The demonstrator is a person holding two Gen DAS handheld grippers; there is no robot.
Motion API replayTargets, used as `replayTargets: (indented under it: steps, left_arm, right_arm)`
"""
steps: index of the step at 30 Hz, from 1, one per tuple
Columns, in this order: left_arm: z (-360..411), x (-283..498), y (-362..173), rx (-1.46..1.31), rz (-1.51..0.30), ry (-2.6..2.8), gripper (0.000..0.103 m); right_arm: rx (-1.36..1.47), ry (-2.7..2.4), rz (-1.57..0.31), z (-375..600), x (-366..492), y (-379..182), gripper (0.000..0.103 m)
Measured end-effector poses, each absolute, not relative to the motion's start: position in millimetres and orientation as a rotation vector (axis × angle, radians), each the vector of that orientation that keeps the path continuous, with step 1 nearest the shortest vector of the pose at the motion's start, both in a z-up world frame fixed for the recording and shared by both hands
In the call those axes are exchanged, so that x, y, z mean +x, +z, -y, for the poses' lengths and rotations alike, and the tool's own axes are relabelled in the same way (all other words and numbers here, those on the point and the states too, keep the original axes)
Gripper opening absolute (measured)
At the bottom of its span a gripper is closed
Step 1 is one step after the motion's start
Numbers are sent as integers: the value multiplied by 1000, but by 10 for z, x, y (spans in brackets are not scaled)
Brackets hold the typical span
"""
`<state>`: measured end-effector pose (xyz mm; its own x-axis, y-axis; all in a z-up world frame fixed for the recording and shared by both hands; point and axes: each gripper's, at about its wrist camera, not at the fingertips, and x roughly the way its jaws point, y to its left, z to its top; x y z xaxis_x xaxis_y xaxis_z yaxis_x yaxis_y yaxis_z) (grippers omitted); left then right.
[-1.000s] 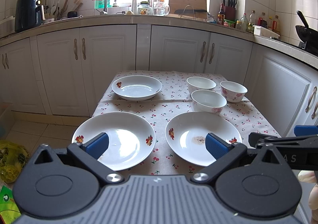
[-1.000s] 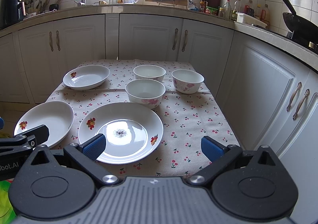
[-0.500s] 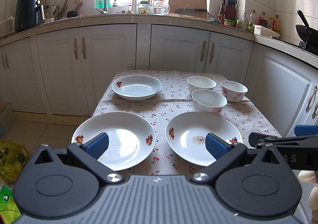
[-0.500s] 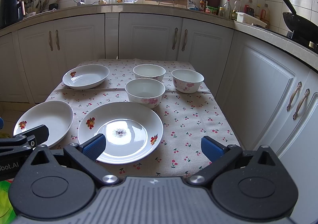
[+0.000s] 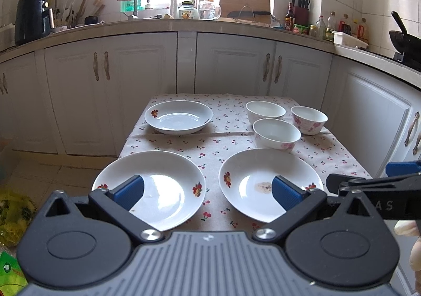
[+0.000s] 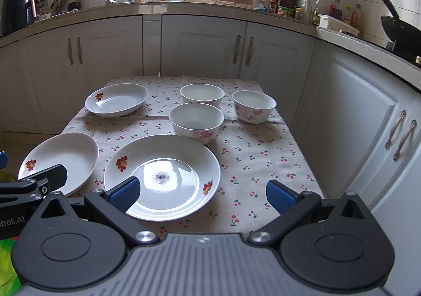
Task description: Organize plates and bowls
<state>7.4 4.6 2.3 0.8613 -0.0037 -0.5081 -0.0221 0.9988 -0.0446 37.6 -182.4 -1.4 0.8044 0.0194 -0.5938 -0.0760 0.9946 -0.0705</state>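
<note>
The left gripper (image 5: 208, 192) hangs over the near edge of the table (image 5: 210, 143) with its jaws spread wide and nothing between them. One blue pad sits over the near left plate (image 5: 163, 180), the other over the near right plate (image 5: 252, 183). The right gripper (image 6: 202, 194) is likewise wide and empty, its left pad above that same right plate (image 6: 168, 164), which has a small dark smudge in its well, and its right pad above bare cherry-print cloth.

Both near plates lie flat, side by side and apart. Beyond the left one, at the far left of the table, rests a third, deeper plate (image 5: 179, 117). Its long axis cannot be told through the fisheye. At the far right stand three bowls, upright, mouths up: the nearest bowl (image 6: 196, 121) just behind the smudged plate, a plain bowl (image 6: 202, 95) behind it, and a pink-flowered bowl (image 6: 254, 105) to the right.
</note>
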Motion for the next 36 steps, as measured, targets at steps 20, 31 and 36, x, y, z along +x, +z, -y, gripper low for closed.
replayTargets:
  steps: [20, 31, 36]
  left_arm:
    - [-503, 395, -202, -34, -504, -41, 102]
    - [-913, 548, -356, -34, -557, -31, 102]
    - [-1112, 572, -431, -48, -593, -53, 102]
  right_arm:
    - [-141, 297, -618, 1518, 907, -54, 103]
    - [-227, 387, -684, 1042, 1287, -137, 103]
    - [-244, 408, -700, 849, 1477, -181, 103]
